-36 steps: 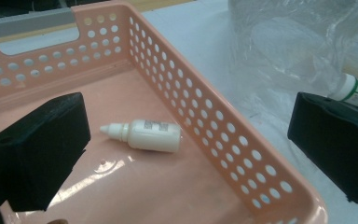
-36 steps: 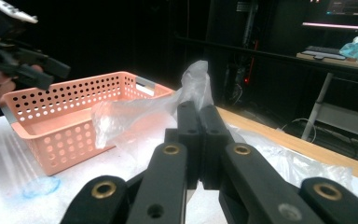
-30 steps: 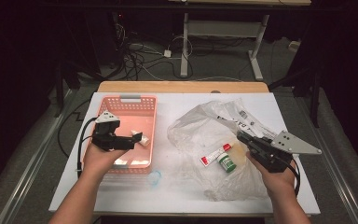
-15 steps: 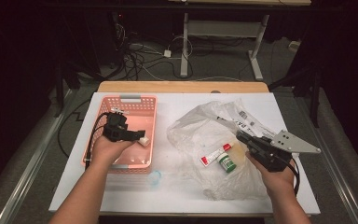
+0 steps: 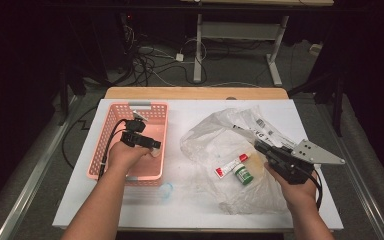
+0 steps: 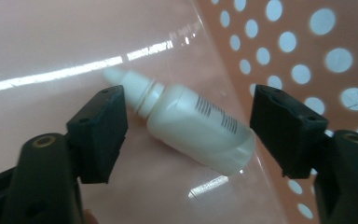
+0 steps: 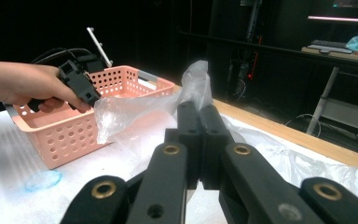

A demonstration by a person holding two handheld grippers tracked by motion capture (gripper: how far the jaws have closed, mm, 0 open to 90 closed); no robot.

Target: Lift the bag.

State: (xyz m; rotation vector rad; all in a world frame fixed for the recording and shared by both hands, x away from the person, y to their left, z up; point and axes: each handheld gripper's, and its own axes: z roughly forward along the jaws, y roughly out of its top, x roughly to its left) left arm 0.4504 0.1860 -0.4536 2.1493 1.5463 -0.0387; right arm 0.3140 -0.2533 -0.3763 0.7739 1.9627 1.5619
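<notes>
Left claw stands open over the white dropper bottle lying in the pink basket: apparently a deposit. Right claw is closed, pinching the clear plastic bag. Next, judged: lift clear.

A white table carries a pink perforated basket at nine o'clock. A crumpled clear plastic bag spreads toward three o'clock, with a red-and-white tube and a green-capped bottle lying on it. A small white dropper bottle lies inside the basket. Cables tangle on the floor at twelve.
</notes>
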